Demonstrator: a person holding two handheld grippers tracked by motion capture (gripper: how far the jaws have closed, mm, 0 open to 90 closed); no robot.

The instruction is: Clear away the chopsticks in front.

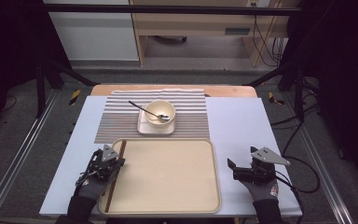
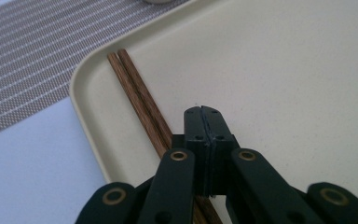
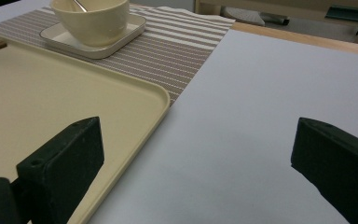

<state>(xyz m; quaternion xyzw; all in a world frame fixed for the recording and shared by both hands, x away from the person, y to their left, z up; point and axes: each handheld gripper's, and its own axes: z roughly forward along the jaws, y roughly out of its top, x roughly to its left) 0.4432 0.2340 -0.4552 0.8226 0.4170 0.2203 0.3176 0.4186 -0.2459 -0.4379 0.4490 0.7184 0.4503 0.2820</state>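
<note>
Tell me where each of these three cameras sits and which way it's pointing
High view: above the person's side, looking forward and down on the tray, bowl, both gloved hands.
Left gripper view: rides the left gripper, jaws shut, looking along the chopsticks on the tray.
Right gripper view: rides the right gripper, jaws open, looking across the table toward the bowl.
Shared: both gripper views show the tray.

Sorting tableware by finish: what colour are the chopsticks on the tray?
Dark reddish-brown wood grain; the chopsticks show best in the left gripper view.

Table (image 1: 242, 126): striped placemat (image 1: 121, 119), beige tray (image 1: 168, 175).
</note>
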